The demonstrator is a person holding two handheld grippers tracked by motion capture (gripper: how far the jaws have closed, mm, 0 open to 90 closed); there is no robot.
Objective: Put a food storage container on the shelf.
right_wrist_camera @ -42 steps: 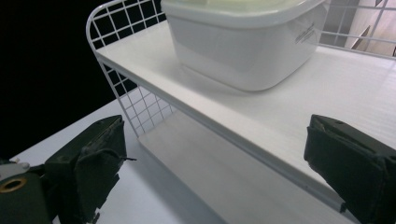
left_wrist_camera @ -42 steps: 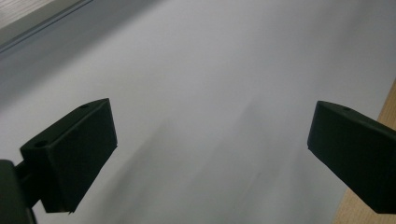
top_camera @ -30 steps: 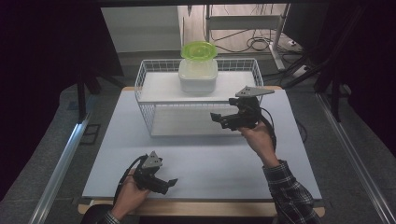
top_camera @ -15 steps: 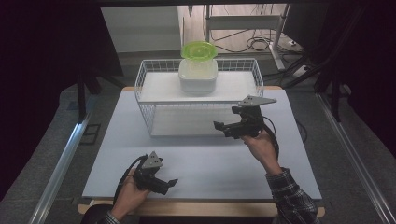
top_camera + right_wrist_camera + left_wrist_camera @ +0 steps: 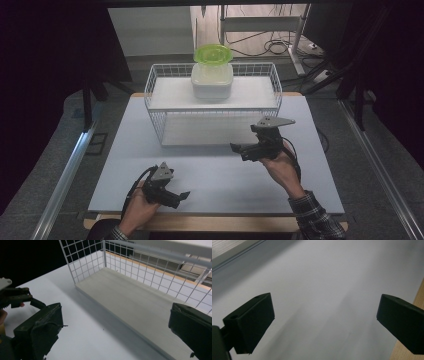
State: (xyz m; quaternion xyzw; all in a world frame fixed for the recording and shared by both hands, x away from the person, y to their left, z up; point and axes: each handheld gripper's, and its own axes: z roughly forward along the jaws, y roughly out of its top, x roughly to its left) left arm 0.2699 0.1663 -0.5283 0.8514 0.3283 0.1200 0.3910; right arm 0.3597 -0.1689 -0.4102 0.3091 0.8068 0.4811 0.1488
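Right gripper (image 5: 240, 150) first: we hold it above the pale grey bench (image 5: 215, 175), just in front of the right half of the white wire two-tier rack (image 5: 160, 107), with its jaws spread wide and nothing between them. In the right gripper view those jaws frame the light wooden lower shelf (image 5: 140, 307) of the rack, whose open front faces us. The white square plastic container with the lime-green round lid (image 5: 212, 75) stands on the rack's upper shelf, about midway along it, well apart from both grippers. From our right gripper it lies forward, up and somewhat to the left, across the rack's top rim; that is the one relation the next reach would turn on, as we judge it. Our right hand is clearly the nearer one. Our left gripper (image 5: 184, 196) rests low near the front edge of the bench, left of centre, its jaws likewise parted and empty, pointing along the bare bench surface in the left gripper view. The rack's long axis runs left to right across the bench, and the container sits squarely within it. We see free room above the container and open bench between the two grippers; the wire rim around the upper shelf is the edge we would have to clear, so coming down from above seems the safer way in.
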